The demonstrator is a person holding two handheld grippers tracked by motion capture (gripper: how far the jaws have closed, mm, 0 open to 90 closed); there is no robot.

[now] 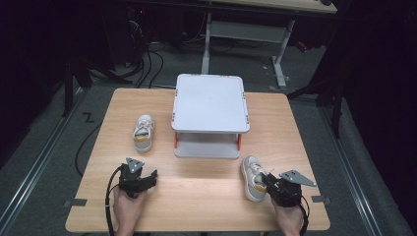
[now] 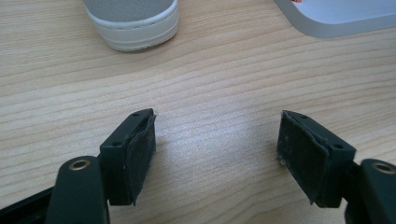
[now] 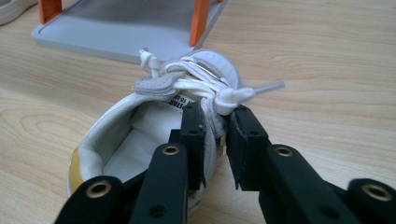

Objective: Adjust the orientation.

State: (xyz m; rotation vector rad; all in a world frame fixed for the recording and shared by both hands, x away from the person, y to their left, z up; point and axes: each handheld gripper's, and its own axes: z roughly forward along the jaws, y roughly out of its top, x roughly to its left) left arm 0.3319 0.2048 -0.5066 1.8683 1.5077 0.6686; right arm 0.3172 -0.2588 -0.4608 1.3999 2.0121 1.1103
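The left gripper rests low, jaws wide apart; the right gripper has jaws clamped.

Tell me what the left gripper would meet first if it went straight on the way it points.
Probably the heel of the left shoe: the open left gripper has bare table ahead, then that shoe slightly left of centre. Depth is unclear.

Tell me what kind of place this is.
Probably a lab or workshop set up for recording: a wooden table on grey floor, cables trailing behind, another desk frame beyond, dark surroundings.
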